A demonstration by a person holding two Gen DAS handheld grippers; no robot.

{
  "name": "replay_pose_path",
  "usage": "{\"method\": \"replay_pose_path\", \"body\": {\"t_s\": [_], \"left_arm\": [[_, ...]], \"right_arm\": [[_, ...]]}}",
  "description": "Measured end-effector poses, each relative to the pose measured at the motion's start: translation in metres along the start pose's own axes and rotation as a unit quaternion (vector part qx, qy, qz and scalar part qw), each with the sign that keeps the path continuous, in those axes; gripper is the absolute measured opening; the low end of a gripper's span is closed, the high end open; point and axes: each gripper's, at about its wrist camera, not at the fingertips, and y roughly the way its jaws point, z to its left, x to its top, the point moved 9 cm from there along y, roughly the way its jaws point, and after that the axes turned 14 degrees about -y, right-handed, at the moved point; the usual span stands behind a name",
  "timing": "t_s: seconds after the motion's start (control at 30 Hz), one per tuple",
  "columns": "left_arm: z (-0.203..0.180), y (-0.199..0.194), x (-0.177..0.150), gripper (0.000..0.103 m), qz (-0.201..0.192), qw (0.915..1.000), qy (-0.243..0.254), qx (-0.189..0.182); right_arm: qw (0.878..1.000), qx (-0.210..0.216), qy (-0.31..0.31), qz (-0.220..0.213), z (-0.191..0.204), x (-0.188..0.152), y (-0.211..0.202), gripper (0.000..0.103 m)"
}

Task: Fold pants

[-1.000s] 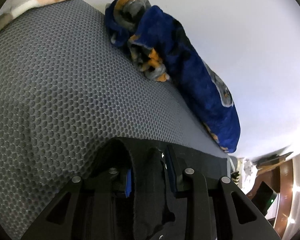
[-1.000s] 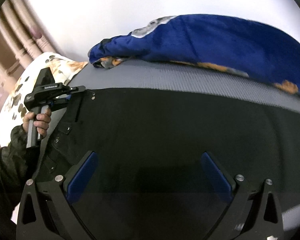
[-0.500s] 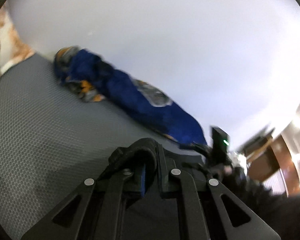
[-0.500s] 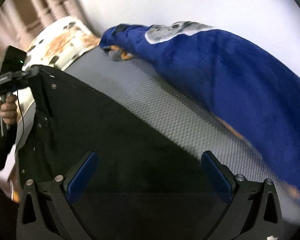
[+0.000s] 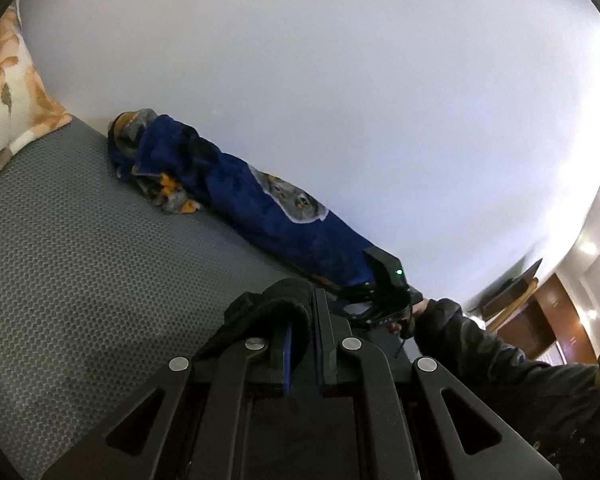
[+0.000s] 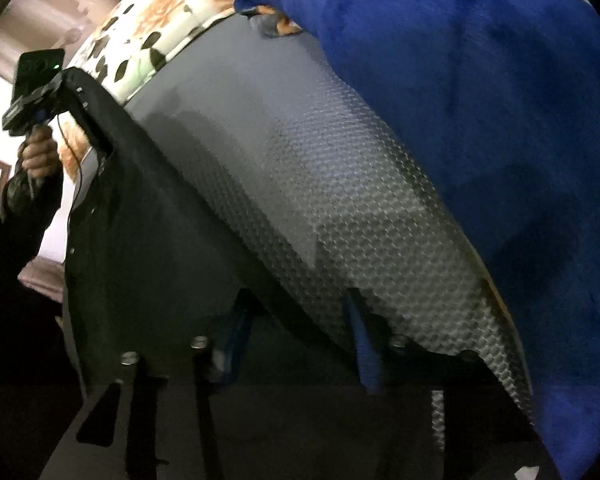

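Observation:
Black pants (image 6: 160,240) lie spread on a grey honeycomb mattress (image 6: 320,180). My left gripper (image 5: 304,312) is shut on a bunched fold of the black waistband (image 5: 268,304) and holds that corner raised off the bed. The right wrist view shows the same left gripper (image 6: 66,76) in a hand at the lifted corner. My right gripper (image 6: 300,336) points steeply down at the pants' far edge. Its jaws are closing, with the dark cloth edge between the blue pads (image 6: 364,344), which still stand apart. The left wrist view shows the right gripper (image 5: 364,300) in a dark-sleeved hand.
A rumpled blue blanket (image 6: 480,120) lies along the wall side of the bed, close to the right gripper. A floral pillow (image 6: 160,20) sits at the head end. A white wall (image 5: 340,100) rises behind. Wooden furniture (image 5: 540,312) stands beyond the foot.
The left gripper closed on the waistband and lifted it off the mattress. The right gripper swung toward the pants' far edge, tipped downward, and its wide jaws narrowed.

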Motion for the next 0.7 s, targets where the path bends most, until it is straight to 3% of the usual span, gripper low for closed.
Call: {"method": "replay_pose_path", "body": {"t_s": [0.2,0.3,0.4,0.5,0.7], "left_arm": [[0.012,-0.006,0.008,0.008,-0.018,0.9996,-0.016,0.016],[0.022,0.002,0.01,0.008,-0.016,0.9991,-0.03,0.025],[0.024,0.009,0.009,0.008,-0.013,0.9987,-0.026,0.041],[0.019,0.007,0.007,0.008,-0.014,0.9987,-0.028,0.041],[-0.001,-0.021,-0.014,0.008,-0.014,0.9993,-0.018,0.028]], "right_arm": [[1.0,-0.02,0.016,0.01,-0.01,-0.027,-0.009,0.017],[0.998,-0.052,0.022,-0.002,-0.01,-0.03,-0.011,0.01],[0.993,-0.113,0.017,-0.003,0.001,-0.028,-0.014,0.008],[0.987,-0.161,0.019,-0.021,0.018,-0.027,-0.03,0.006],[0.977,-0.198,0.041,-0.072,0.079,-0.042,-0.081,0.004]]}}
